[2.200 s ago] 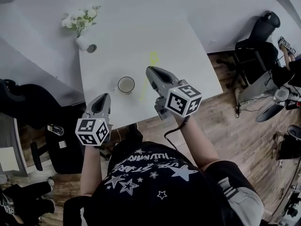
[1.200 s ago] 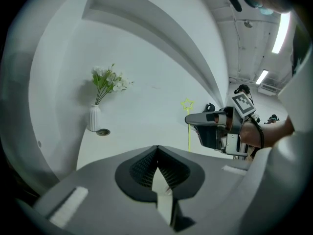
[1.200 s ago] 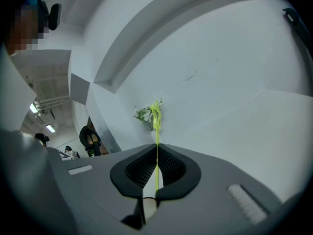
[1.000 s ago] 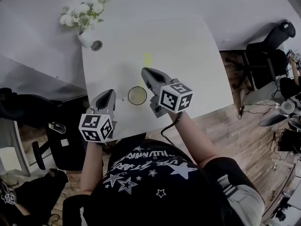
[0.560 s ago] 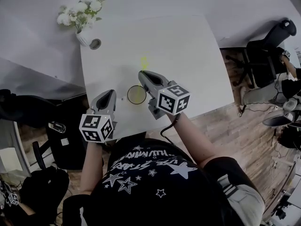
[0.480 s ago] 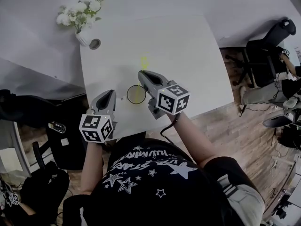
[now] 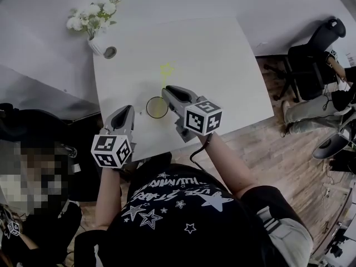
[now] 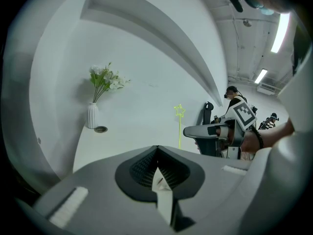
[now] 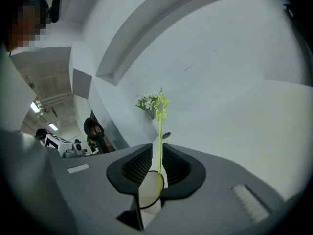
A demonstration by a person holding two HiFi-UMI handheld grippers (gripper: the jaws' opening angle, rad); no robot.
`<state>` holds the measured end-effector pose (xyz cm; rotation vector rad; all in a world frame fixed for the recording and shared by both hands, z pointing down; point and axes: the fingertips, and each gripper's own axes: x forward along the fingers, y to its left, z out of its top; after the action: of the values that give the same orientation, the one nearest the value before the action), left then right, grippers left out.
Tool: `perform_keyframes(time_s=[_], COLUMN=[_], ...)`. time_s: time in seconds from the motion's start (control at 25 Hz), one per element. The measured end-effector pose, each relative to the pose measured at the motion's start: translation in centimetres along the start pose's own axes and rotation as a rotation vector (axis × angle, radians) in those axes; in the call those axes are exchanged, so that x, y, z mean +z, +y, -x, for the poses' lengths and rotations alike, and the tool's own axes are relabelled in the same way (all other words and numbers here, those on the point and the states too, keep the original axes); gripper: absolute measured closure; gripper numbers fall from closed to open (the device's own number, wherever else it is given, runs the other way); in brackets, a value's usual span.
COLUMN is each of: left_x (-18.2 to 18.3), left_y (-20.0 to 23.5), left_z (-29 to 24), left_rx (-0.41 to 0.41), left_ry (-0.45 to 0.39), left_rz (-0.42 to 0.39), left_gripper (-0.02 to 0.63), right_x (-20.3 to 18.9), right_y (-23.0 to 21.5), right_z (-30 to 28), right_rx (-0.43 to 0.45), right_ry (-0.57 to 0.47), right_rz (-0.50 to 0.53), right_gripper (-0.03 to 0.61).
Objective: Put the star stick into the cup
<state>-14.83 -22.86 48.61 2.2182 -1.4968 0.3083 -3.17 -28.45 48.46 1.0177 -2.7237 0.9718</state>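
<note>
Grey left gripper (image 8: 156,151) is clenched on nothing over the worktop's (image 7: 222,49) near left corner, left of the cup (image 9: 146,199). My right gripper (image 9: 157,150) hangs just above the cup, jaws parted with slim gaps either side of the star stick (image 9: 160,126). Its shaft is near upright, foot inside the cup, star beyond the jaws.

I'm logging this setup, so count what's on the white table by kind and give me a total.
Cup: 1
Star stick, standing in the cup: 1
Vase of flowers: 1
Small round disc beside the vase: 1
Total: 4
</note>
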Motion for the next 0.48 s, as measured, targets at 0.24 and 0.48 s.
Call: perform_keyframes(time_s=[0.24,0.48], left_x=[-0.3,-0.9], left_y=[-2.0,-4.1], left_z=[1.6,3.6], left_rx=[-0.005,-0.011], left_ry=[-0.020,-0.039], left_rz=[-0.010,-0.019], left_gripper=[0.611,0.611], right_x=[-0.7,-1.3], right_y=[0.7,2.1], right_z=[2.7,6.0], right_rx=[-0.006,-0.006], right_ry=[0.003,-0.013], right_rz=[0.011,0.034], right_gripper=[0.497,0.539])
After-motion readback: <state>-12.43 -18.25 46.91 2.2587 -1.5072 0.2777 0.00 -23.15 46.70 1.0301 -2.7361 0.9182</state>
